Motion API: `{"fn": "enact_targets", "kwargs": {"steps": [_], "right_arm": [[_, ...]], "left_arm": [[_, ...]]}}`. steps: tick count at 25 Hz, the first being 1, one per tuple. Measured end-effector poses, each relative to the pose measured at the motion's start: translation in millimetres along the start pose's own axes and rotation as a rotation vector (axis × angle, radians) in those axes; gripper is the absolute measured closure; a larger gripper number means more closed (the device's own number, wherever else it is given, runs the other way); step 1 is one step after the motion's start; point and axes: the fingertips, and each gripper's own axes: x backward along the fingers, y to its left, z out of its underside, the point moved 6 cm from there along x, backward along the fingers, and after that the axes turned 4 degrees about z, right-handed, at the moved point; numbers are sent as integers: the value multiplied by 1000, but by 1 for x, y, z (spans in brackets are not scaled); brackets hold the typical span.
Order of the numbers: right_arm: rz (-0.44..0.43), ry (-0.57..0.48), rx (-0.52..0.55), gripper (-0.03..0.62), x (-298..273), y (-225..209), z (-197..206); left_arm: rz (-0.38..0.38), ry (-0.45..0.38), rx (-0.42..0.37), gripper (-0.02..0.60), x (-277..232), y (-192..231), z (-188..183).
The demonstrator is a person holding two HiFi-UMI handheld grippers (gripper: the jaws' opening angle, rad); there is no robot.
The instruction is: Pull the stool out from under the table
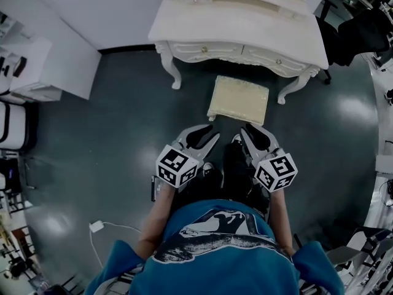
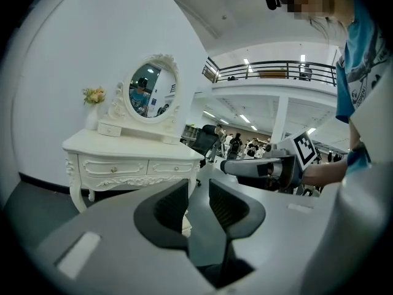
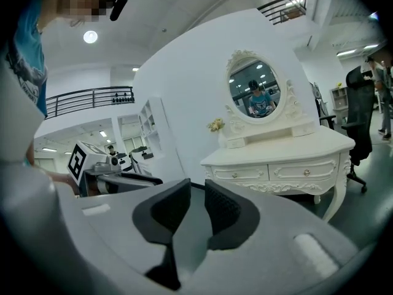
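Stool (image 1: 238,100): cream cushioned top, on the dark floor (image 1: 110,109) between the table's front legs, just in front of its edge.
Table (image 1: 245,29): white, carved, two drawers; oval mirror (image 2: 152,91) on top.
Left gripper (image 1: 214,131): jaws a narrow gap apart, nothing between them; near the stool, not touching.
Right gripper (image 1: 242,133): jaws a narrow gap apart, empty; near the stool, not touching.
Markings: black-and-white square patterns on both cubes (image 1: 178,165); shirt print unreadable.
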Motion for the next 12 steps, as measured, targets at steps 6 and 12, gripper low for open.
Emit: {"fn": "enact_targets", "kwargs": {"steps": [6, 12], "right_arm": [[28, -41, 2, 595, 19, 13, -1], [14, -54, -18, 602, 34, 23, 2]], "left_arm": [[37, -11, -24, 534, 5, -21, -1], [65, -12, -35, 568, 9, -38, 1]]}}
